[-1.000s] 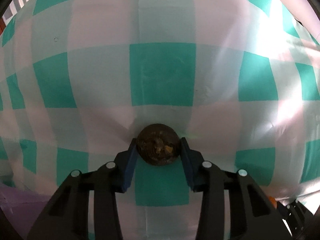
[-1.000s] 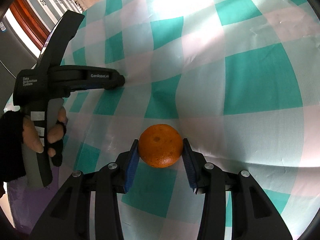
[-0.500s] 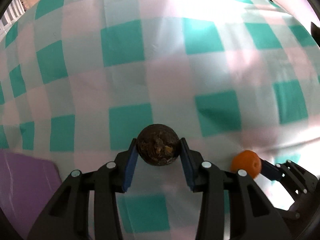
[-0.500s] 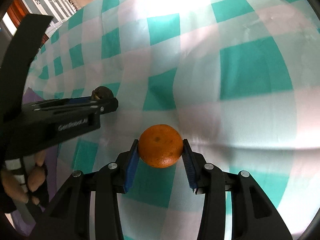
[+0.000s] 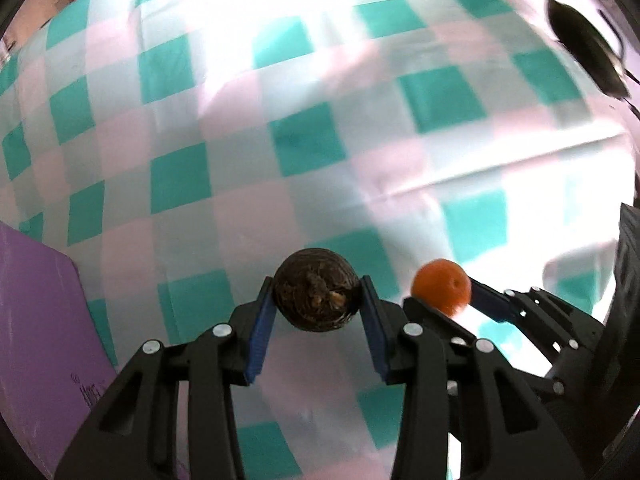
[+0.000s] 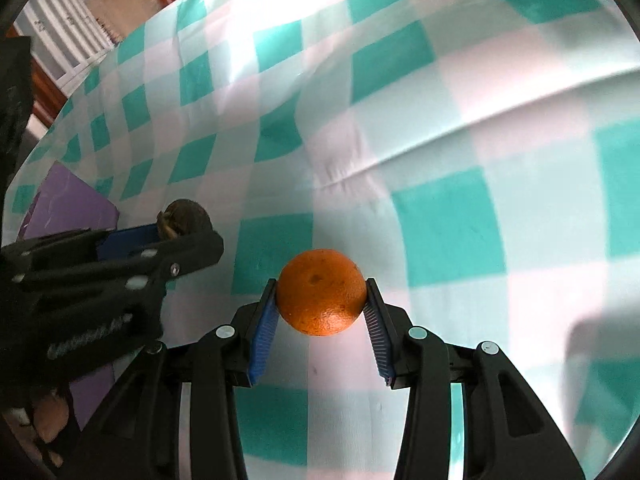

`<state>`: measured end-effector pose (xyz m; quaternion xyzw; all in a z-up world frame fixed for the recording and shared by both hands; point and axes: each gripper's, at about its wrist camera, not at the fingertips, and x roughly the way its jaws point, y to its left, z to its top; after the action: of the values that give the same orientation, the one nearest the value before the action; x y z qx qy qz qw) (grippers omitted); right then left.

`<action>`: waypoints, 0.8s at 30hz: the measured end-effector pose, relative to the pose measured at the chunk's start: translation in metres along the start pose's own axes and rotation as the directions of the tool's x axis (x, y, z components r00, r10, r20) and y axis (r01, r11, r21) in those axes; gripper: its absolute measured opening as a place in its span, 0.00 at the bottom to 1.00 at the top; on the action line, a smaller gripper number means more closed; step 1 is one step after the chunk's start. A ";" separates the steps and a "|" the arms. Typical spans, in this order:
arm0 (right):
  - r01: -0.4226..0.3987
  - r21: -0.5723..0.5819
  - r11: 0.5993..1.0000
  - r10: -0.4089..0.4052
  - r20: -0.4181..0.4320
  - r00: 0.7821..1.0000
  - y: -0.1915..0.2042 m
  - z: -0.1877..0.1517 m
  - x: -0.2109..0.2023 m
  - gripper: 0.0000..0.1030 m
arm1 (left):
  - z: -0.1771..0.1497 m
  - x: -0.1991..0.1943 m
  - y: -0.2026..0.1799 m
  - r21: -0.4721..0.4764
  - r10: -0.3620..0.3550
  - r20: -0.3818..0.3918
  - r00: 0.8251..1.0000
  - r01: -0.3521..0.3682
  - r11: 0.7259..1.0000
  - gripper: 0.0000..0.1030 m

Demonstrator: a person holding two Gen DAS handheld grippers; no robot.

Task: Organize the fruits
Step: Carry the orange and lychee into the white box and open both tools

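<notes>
Item one: left gripper (image 5: 316, 300), jaws clamped on a dark brown, rough-skinned round fruit (image 5: 315, 295), held between the blue pads (image 5: 262, 332) above the cloth. Item two: right gripper (image 6: 321, 300), jaws clamped on an orange (image 6: 321, 292), likewise carried clear of the surface. The two grippers are seen close beside each other. Surface: table covered by a teal-and-white checked tablecloth (image 6: 444, 224), creased. A purple mat (image 5: 36, 320) is laid at the cloth's left edge.

Only blurred, unreadable lettering on the left gripper (image 6: 182, 232)
</notes>
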<state>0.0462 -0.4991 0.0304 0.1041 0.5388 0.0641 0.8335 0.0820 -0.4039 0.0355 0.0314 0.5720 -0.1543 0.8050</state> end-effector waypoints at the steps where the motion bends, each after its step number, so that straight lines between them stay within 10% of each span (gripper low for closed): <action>1: 0.008 0.013 1.000 -0.008 0.010 1.000 0.001 -0.003 -0.006 0.41 | -0.003 -0.005 -0.002 0.012 -0.012 0.004 1.000 0.012 1.000 0.40; 9: 0.060 0.106 0.993 -0.073 0.126 0.989 0.041 -0.034 -0.080 0.41 | -0.026 -0.085 -0.002 0.139 -0.101 0.099 0.990 0.087 0.986 0.40; 24: 0.038 0.108 0.993 -0.071 0.320 0.945 0.174 -0.072 -0.176 0.41 | -0.115 -0.210 0.142 0.168 -0.080 0.253 0.964 0.037 0.985 0.41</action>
<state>-0.0912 -0.3614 0.2000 0.1402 0.4002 -0.0041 0.9056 -0.0447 -0.1988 0.1739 0.0591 0.4481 -0.2267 0.8627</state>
